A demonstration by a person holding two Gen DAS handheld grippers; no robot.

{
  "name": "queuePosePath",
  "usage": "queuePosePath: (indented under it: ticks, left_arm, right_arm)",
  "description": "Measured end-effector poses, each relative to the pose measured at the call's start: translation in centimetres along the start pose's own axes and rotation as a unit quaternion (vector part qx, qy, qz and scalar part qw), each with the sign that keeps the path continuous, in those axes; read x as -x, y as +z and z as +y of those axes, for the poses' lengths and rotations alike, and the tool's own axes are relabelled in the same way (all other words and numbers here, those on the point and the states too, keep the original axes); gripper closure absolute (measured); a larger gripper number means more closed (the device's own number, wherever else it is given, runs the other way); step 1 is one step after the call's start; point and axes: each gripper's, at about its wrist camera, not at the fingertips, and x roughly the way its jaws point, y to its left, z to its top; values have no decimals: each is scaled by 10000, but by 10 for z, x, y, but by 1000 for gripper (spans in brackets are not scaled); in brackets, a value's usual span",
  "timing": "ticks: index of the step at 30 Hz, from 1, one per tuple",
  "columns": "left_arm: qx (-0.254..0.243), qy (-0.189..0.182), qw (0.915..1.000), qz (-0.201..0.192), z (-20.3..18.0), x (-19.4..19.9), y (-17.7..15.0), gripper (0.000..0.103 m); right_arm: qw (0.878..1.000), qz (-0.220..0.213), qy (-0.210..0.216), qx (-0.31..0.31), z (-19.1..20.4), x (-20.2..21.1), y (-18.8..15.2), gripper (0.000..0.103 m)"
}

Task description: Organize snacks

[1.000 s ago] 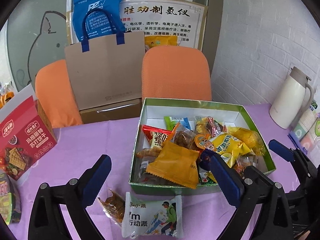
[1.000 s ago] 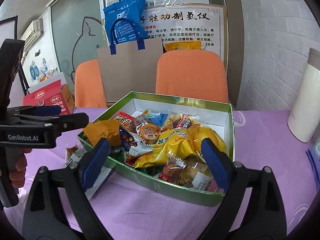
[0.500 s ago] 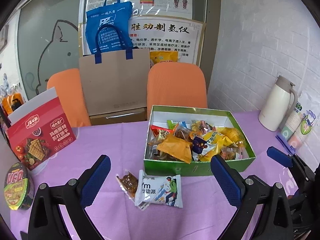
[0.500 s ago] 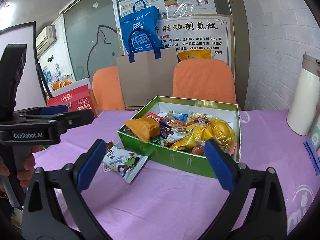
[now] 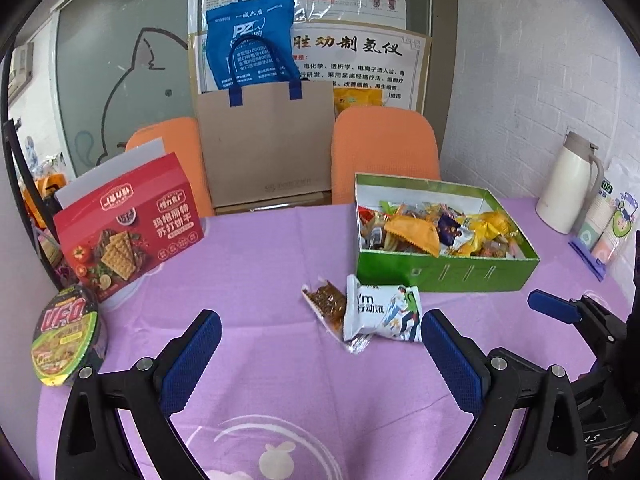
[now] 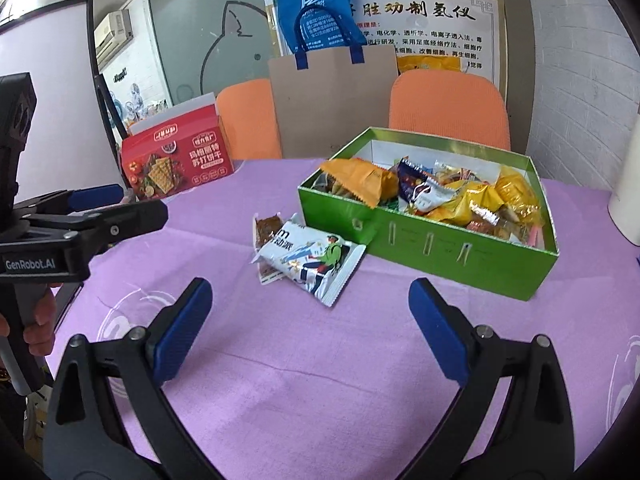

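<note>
Snacks fill the green box (image 6: 432,240) nearly to its rim, which is why I read the sorting as almost finished: loose packets have been gathered into one container. Two are not in yet. A white packet (image 6: 310,258) lies on the purple tablecloth (image 6: 320,360) just in front of the box's near left corner, resting partly on a small brown snack packet (image 6: 266,226) beside it. My left gripper (image 5: 320,356) is spread wide and empty, well short of the box, with the white packet lying ahead of it. My right gripper (image 6: 306,328) has just been opening, nothing between its pads, also short of the box. I judge the white packet the natural next pick, since it lies on top.
</note>
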Motion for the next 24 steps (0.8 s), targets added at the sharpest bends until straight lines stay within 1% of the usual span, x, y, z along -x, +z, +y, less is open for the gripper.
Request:
queuePosePath:
  ticks: [5, 7, 9, 10, 11, 13, 14, 17, 20, 21, 24]
  left_arm:
    - [88, -407, 9986, 324, 3, -27, -16, 2]
    - [156, -583, 9973, 423, 2, -37, -18, 4]
    - [261, -783, 9949, 580, 0, -50, -18, 14]
    - [300, -870, 9936, 650, -1, -57, -17, 17]
    - [345, -940, 9924, 712, -1, -63, -16, 24]
    - [468, -1047, 9901, 806, -2, -75, -15, 27]
    - [540, -1130, 9886, 838, -3, -80, -14, 29]
    - [705, -1295, 9848, 921, -3, -95, -10, 32]
    - [758, -1386, 9822, 1013, -5, -109, -6, 38]
    - [770, -1412, 9815, 1039, -6, -113, -5, 39]
    - [767, -1457, 9799, 1124, -8, -126, -4, 41]
  right_arm:
    - [9994, 337, 3, 34, 0, -21, -10, 5]
    - [9991, 413, 43, -45, -4, -28, -12, 5]
    - [9985, 477, 163, -210, -10, -35, -13, 5]
    - [9982, 497, 193, -266, -12, -37, -13, 5]
    - [9980, 527, 201, -297, -14, -41, -13, 5]
    - [9980, 555, 175, -259, -15, -47, -13, 10]
    - [9979, 572, 165, -248, -17, -50, -13, 11]
    - [9972, 618, 217, -358, -25, -61, -11, 11]
    - [9963, 635, 296, -505, -33, -71, -6, 12]
    - [9962, 635, 304, -515, -33, -74, -4, 14]
    - [9960, 664, 344, -484, -33, -83, 2, 23]
